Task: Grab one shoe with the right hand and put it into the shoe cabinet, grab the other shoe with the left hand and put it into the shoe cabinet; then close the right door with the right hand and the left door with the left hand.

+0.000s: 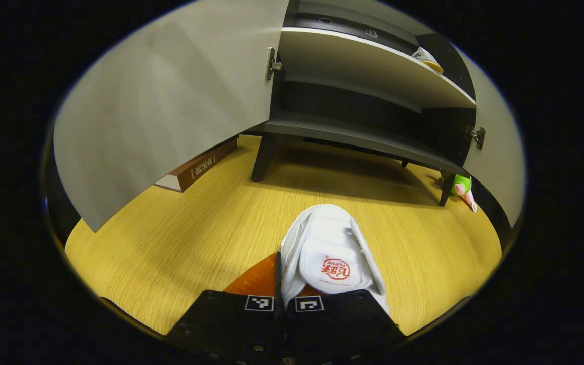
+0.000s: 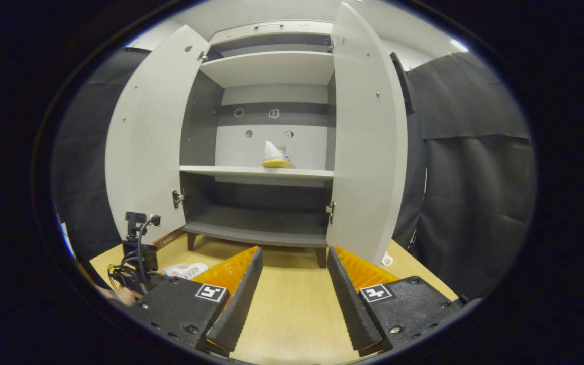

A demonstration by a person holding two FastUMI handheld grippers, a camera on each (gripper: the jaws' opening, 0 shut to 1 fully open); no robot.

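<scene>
- Stage reached: one shoe already stands on the middle shelf of the shoe cabinet, toward its right end. By this evidence, you have finished the right-hand placement.
- Second shoe: white, with a red mark on its strap. It lies low over the wooden tabletop, in front of the cabinet and well apart from it.
- Left gripper: its fingers are clenched on the heel end of this white shoe, toe pointing toward the cabinet. The same gripper, with the hand that holds it, appears at the lower left of the right gripper view.
- Right gripper: released, fingers spread wide with nothing between them, facing the open cabinet.
- Still to do, as judged: carry the white shoe into the cabinet, then close the right door with your right hand and the left door with your left.
- Count: two shoes, one stored and one held; two doors, both open; two grippers; one cabinet with three shelves visible; one brown book under the left door.
</scene>
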